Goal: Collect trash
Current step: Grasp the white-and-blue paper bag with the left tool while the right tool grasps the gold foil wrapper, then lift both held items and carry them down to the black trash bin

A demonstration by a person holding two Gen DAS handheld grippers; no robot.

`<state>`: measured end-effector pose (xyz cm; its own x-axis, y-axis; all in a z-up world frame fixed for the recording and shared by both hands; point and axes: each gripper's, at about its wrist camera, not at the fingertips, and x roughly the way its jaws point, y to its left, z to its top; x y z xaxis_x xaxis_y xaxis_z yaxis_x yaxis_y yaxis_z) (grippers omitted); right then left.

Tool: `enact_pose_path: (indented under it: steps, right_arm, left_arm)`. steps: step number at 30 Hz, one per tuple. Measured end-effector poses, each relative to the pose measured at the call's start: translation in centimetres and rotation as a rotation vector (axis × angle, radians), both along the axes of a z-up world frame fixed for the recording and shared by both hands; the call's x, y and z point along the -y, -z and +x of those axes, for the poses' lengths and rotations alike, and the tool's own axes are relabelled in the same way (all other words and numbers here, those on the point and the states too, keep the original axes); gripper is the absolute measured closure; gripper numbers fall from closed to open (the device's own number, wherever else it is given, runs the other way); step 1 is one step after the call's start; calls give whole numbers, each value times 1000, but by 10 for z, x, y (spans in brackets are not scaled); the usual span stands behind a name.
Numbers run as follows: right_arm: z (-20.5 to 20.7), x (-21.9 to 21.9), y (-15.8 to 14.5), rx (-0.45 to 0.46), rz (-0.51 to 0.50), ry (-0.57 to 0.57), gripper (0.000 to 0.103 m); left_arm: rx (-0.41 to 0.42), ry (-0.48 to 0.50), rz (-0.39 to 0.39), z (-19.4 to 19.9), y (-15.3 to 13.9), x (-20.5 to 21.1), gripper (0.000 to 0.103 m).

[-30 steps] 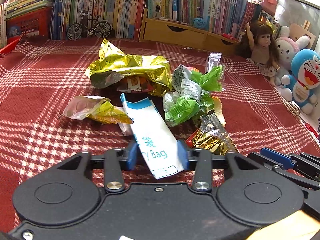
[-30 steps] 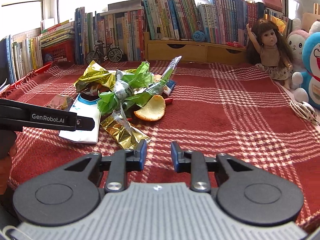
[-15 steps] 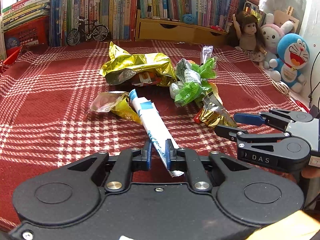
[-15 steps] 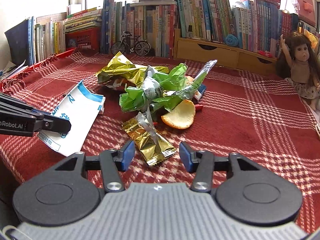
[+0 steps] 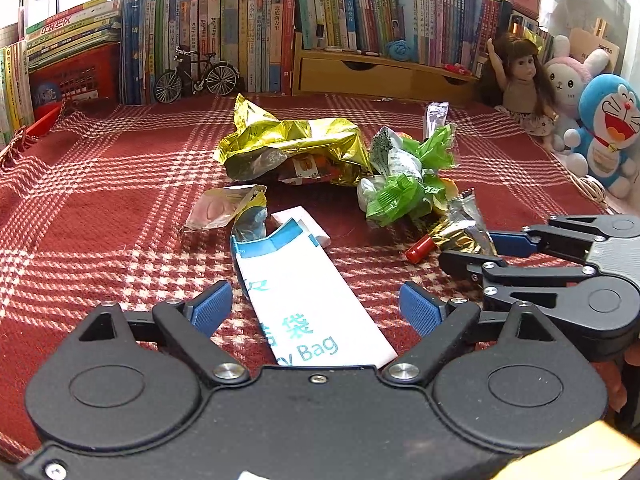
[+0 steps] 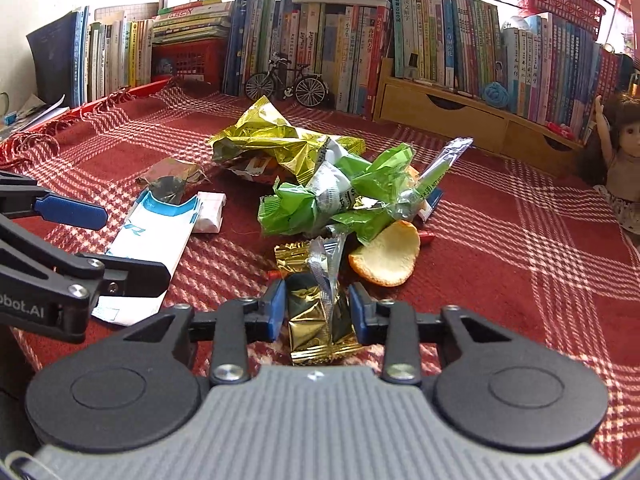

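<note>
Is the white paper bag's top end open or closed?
Open: the white paper bag gapes at its blue-banded far end, dark inside.

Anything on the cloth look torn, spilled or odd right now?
Yes. The white paper bag has its blue top end torn open, and it lies loose between the opening jaws of the left hand-held gripper. A piece of orange peel lies bare on the cloth beside the crumpled green wrapper.
</note>
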<state>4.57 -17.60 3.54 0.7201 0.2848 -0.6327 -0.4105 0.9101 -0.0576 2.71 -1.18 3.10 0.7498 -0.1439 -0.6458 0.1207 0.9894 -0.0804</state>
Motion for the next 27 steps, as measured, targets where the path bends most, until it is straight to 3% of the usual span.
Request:
enact_pose_path:
  steps: [6,9,11,13,17,19,27]
  right_arm:
    - [-16,17,-5,33,-3,58,63]
    - [-23,24,-8,38,19,69,63]
    - [-27,28,-9,37,33,76,63]
    - [-29,30,-10,34,46,82,63]
    - [-32,32,-9,29,66,94,63]
    - [-34,33,-9,24,76,96,63]
    - [-46,33,-13,8,113,88,63]
  left_arm:
    - [-6,-29,19,13,17,16,9]
    - [7,-28,50,12,23,21,16]
    - [28,-23,68,8,23,21,40]
    - [37,-28,50,5,21,18,47]
    - [48,-55,22,-1,13,9,76]
    - [39,-57,-15,-4,10,3,76]
    - [72,-1,14,-31,-2,2,77]
